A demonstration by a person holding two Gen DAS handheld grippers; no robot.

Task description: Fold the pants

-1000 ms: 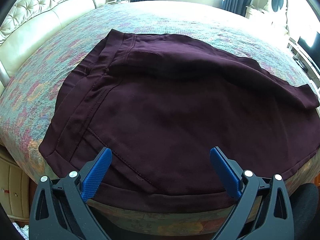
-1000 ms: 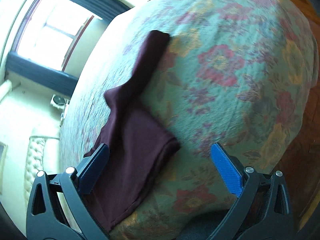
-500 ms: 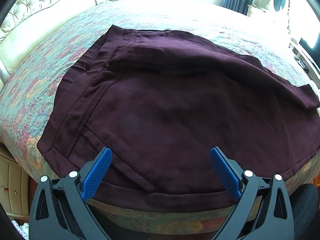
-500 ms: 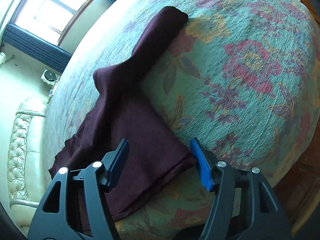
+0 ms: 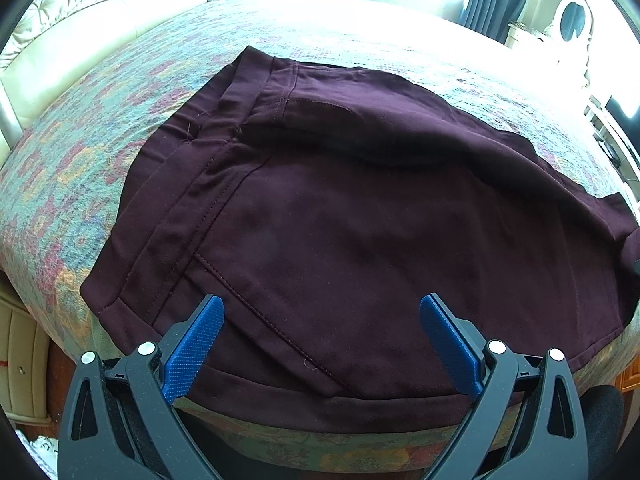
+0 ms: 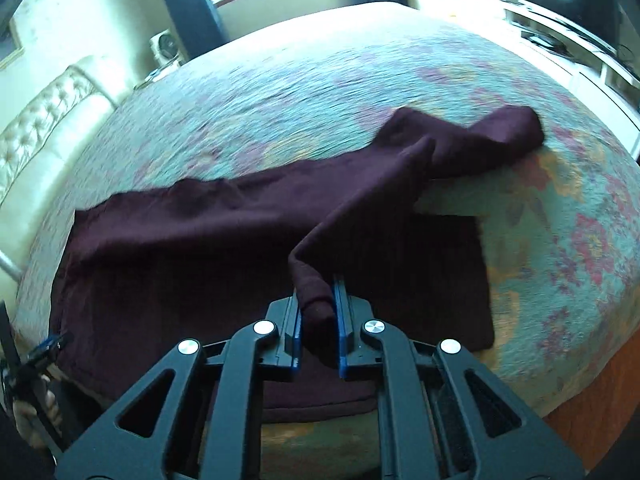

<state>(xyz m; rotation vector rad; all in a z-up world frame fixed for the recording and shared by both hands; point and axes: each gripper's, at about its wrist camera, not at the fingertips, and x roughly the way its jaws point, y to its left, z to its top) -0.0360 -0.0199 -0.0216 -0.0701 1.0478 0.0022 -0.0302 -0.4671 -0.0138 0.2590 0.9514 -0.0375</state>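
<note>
A: How far along are we?

B: Barely begun, we'd judge. The pants (image 5: 340,216) lie spread on the bed (image 5: 80,152), near its front edge. No fold is laid down yet.

A: And our grippers?

B: Our right gripper (image 6: 318,304) has its fingers pinching a bunch of leg fabric, lifted. Our left gripper (image 5: 320,340) hovers with fingers spread, empty, over the waist end.

A: Orientation?

B: Long axis runs across the bed: waistband toward our left, leg ends toward our right.
</note>
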